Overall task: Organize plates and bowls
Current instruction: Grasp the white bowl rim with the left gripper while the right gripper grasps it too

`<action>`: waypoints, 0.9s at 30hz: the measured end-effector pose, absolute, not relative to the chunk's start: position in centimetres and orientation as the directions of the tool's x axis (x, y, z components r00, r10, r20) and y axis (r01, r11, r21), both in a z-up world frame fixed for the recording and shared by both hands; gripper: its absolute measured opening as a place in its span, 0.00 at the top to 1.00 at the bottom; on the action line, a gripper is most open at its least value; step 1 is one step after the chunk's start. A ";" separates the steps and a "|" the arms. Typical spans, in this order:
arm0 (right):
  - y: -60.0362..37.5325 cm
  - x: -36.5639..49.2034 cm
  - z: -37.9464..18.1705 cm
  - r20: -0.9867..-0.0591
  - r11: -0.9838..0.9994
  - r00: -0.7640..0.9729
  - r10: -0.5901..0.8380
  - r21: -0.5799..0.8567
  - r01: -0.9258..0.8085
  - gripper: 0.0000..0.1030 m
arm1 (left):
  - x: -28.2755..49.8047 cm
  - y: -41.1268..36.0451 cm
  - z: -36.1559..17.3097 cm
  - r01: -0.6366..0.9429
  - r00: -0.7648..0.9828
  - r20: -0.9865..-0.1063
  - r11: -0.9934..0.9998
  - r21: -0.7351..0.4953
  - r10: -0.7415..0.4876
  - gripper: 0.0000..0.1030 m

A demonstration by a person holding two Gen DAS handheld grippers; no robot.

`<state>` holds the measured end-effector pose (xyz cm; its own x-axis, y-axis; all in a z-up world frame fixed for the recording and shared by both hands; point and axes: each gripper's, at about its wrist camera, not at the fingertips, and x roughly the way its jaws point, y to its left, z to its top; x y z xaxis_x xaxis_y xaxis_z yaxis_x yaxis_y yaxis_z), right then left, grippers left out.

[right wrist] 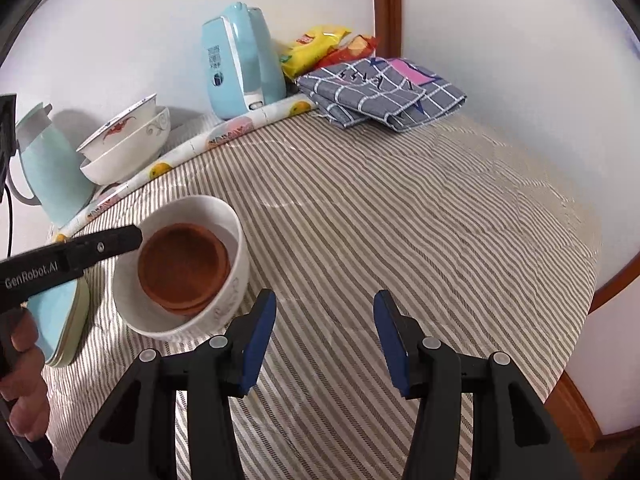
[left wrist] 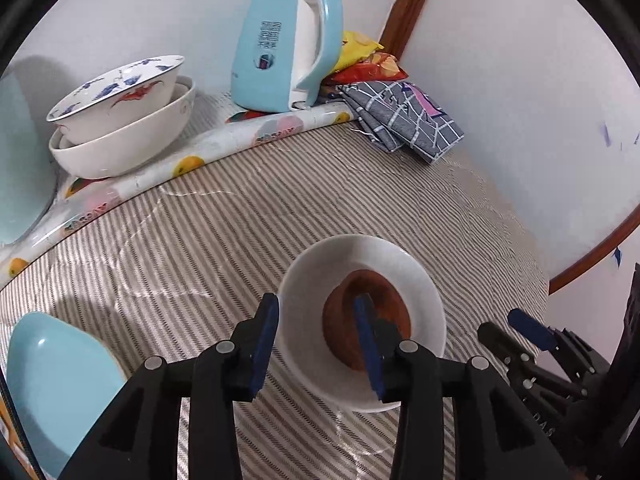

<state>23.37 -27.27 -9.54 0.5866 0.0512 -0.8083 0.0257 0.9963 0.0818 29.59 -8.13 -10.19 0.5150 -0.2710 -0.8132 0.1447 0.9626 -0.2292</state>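
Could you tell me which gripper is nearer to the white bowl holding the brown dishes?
Left. The left gripper straddles the white bowl's near rim, jaws open. The right gripper is open beside the bowl, over bare striped cloth.

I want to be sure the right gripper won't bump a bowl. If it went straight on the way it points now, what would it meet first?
Probably only the striped tablecloth: nothing lies between the open right gripper and the cloth ahead. The white bowl holding brown dishes sits off to its left, seemingly clear of that line.
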 end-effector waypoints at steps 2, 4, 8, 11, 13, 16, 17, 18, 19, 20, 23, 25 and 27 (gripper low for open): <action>-27.1 23.5 -9.3 -0.805 0.996 0.592 0.050 0.080 0.025 0.51 | 29.5 -7.6 -10.1 0.132 0.520 -0.812 0.965 -0.228 -0.263 0.64; -26.8 23.7 -9.0 -0.800 0.997 0.598 0.042 0.073 0.027 0.51 | 29.5 -7.1 -10.2 0.118 0.521 -0.816 0.968 -0.222 -0.251 0.64; -26.3 24.3 -8.8 -0.798 0.997 0.602 0.037 0.066 0.026 0.51 | 29.5 -6.1 -10.3 0.090 0.528 -0.819 0.974 -0.208 -0.224 0.64; -26.0 24.8 -8.8 -0.802 0.996 0.595 0.058 0.087 0.019 0.51 | 29.7 -5.8 -10.7 0.085 0.512 -0.830 0.974 -0.208 -0.222 0.64; -25.7 25.3 -8.8 -0.805 0.994 0.588 0.084 0.112 0.011 0.51 | 29.9 -5.9 -11.0 0.092 0.501 -0.838 0.976 -0.198 -0.217 0.64; -25.1 25.8 -9.0 -0.815 0.994 0.571 0.094 0.110 -0.006 0.51 | 30.2 -5.9 -11.7 0.086 0.481 -0.852 0.978 -0.189 -0.207 0.64; -24.8 26.0 -9.1 -0.819 0.994 0.567 0.092 0.104 -0.011 0.51 | 30.3 -5.9 -11.8 0.088 0.476 -0.853 0.977 -0.194 -0.212 0.64; -24.6 26.1 -9.2 -0.822 0.995 0.563 0.092 0.102 -0.014 0.51 | 30.3 -5.9 -12.0 0.090 0.470 -0.856 0.976 -0.197 -0.216 0.64; -24.5 26.3 -9.4 -0.825 0.995 0.558 0.093 0.102 -0.015 0.51 | 30.5 -5.9 -12.2 0.090 0.465 -0.859 0.977 -0.196 -0.215 0.64; -24.3 26.5 -9.6 -0.831 0.995 0.549 0.093 0.102 -0.015 0.51 | 30.6 -6.1 -12.4 0.090 0.459 -0.863 0.977 -0.192 -0.212 0.64; -23.8 26.7 -9.9 -0.836 0.994 0.538 0.106 0.109 -0.026 0.51 | 30.8 -6.4 -12.8 0.103 0.449 -0.867 0.976 -0.189 -0.216 0.63; -23.4 27.0 -10.3 -0.842 0.995 0.531 0.095 0.094 -0.029 0.53 | 30.9 -6.6 -13.0 0.104 0.444 -0.871 0.978 -0.183 -0.210 0.63; -23.2 27.3 -10.6 -0.854 0.998 0.516 0.069 0.067 -0.023 0.57 | 31.0 -6.6 -13.3 0.105 0.435 -0.875 0.977 -0.187 -0.214 0.64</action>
